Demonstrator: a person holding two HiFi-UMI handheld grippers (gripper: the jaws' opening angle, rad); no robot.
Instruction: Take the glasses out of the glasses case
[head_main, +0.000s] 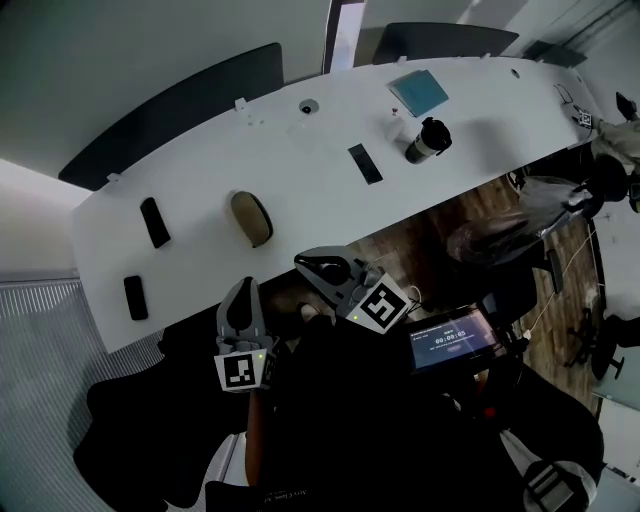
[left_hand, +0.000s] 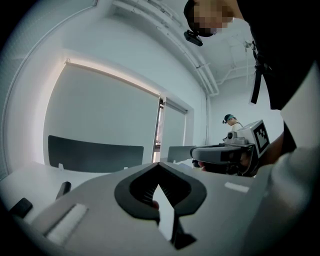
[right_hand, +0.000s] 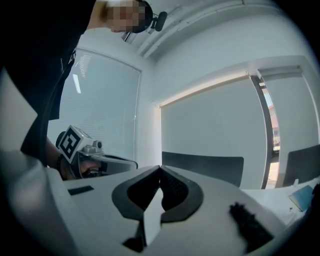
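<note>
We hold the left gripper (head_main: 242, 290) and right gripper (head_main: 312, 263) closed and empty. The glasses case (head_main: 252, 218) lies on the white table (head_main: 300, 165) beyond them.

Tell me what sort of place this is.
Most likely an office or meeting room: a long curved white desk with dark grey divider panels along its far edge, a black office chair beside it, and a window with a lowered blind.
</note>
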